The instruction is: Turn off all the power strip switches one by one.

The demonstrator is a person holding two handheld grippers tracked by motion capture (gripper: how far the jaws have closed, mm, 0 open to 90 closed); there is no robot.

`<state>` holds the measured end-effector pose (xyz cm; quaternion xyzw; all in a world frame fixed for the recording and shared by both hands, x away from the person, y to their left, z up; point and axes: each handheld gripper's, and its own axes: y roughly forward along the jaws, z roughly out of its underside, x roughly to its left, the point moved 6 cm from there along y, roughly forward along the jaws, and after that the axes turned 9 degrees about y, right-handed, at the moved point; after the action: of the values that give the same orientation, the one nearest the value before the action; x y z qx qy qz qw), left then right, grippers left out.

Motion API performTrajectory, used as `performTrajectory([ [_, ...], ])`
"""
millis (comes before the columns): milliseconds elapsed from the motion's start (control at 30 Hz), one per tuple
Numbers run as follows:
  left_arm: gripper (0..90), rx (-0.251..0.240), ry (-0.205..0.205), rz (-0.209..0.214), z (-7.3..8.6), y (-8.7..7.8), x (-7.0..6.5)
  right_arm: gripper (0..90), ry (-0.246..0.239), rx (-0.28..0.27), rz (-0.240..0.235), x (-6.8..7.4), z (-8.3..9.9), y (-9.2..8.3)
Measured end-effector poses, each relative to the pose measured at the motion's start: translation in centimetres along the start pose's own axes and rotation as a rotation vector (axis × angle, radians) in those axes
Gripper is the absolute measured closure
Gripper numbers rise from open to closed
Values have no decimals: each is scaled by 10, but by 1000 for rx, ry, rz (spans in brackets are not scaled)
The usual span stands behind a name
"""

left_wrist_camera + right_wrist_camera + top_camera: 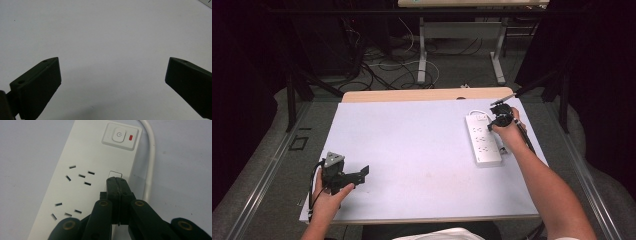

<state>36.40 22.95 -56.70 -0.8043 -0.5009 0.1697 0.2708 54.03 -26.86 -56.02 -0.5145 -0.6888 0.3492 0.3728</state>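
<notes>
A white power strip [483, 139] lies at the right side of the table, its white cable [476, 112] curling off its far end. My right gripper [498, 121] hovers over that far end, jaws pressed together with nothing between them. In the right gripper view the shut tips [117, 180] sit over the strip [82, 157] just below its power button [119, 135] and red light [130, 137], beside socket slots [80, 176]. My left gripper [362, 172] rests near the table's front left, open and empty; its two fingers [37, 85] stand wide apart over the bare surface.
The table [412, 150] has a pale lilac top with a wooden far edge [422, 94]. Beyond it are floor cables [382, 65] and the legs of another table [422, 50]. The strip's cable [150, 165] runs along its right side.
</notes>
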Motion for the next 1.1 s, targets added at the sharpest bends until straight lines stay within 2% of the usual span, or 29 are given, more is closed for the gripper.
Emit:
performTrajectory([
  [67,3,1,4,-1,0,0,0,900,21,10,1,1,0,0],
  [133,3,1,3,0,0,0,0,900,20,-8,-12,0,0,1],
  [167,3,1,4,-1,0,0,0,900,21,-4,-2,0,0,0],
  [200,3,0,4,0,0,0,0,900,3,-5,-8,-1,1,0],
  [333,3,1,4,0,0,0,0,900,26,-5,-9,-1,2,1],
  [367,3,2,5,1,0,0,-1,900,27,15,-5,-1,4,2],
  [400,3,1,5,1,0,0,-1,900,15,2,-15,-2,3,2],
  [533,3,-2,3,-2,0,0,0,900,34,1,-12,-2,4,2],
  [867,3,-1,3,1,0,1,-1,900,25,-20,-17,-2,5,2],
  [933,3,-1,1,2,0,1,-1,900,40,-16,-14,-2,5,1],
  [1100,3,-1,0,3,0,1,-1,900,29,-8,-8,-2,7,0],
])
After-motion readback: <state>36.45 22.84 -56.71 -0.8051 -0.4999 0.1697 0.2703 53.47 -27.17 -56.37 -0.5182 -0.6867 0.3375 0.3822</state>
